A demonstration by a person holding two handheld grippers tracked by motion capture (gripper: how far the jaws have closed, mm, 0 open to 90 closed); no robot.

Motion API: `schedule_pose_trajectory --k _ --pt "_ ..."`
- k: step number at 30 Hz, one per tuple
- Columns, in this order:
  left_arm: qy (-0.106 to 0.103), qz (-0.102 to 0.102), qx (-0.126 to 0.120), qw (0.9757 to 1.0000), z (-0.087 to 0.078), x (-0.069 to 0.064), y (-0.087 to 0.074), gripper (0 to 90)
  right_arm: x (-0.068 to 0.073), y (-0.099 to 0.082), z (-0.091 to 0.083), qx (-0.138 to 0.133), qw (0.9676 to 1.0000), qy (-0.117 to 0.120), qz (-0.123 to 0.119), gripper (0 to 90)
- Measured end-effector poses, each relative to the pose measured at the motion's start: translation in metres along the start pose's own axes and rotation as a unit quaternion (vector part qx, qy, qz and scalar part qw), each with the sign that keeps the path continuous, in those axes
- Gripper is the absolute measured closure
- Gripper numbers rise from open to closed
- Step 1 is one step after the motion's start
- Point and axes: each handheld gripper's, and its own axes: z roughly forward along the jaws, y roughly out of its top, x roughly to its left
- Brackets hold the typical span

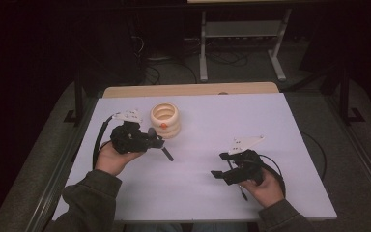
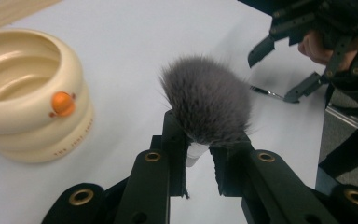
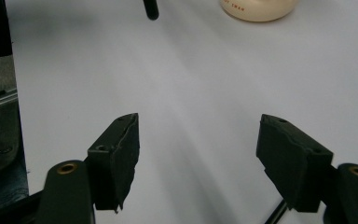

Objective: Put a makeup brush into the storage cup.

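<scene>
A makeup brush with a fluffy grey head [image 2: 207,105] is clamped by its white neck in my left gripper [image 2: 199,140], which is shut on it. From above, the left gripper [image 1: 153,140] sits just in front of a cream ribbed pot [image 1: 164,119] with an orange knob [image 2: 62,103], and the brush's black handle [image 1: 167,153] slants toward the table. My right gripper [image 1: 221,164] hovers low at the right, jaws wide apart [image 3: 198,144] with bare table between them. A thin black stick with a metal tip [image 2: 266,93] lies by its jaws.
A white sheet [image 1: 270,125] covers the table, with a wooden strip [image 1: 188,89] along the far edge. Metal rails run down both sides, and a stand's legs [image 1: 241,53] rise on the floor behind. The brush handle's end [image 3: 151,9] pokes in at the top of the right gripper view.
</scene>
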Motion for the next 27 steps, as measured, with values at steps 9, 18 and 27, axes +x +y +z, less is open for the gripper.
schedule_pose_trajectory --k 9,18,27 --pt "0.020 -0.009 0.013 0.9997 -0.002 0.013 0.016 76.2 -0.001 0.000 -0.002 -0.007 1.0000 0.001 0.004 28.4" --pt "0.014 -0.025 0.009 0.9996 -0.008 0.028 0.037 76.2 -0.001 0.001 -0.006 -0.011 0.9999 -0.002 -0.001 28.3" --pt "0.053 -0.012 0.035 0.9979 -0.006 0.035 0.063 76.1 -0.003 0.001 -0.016 -0.038 0.9991 -0.016 -0.001 29.1"
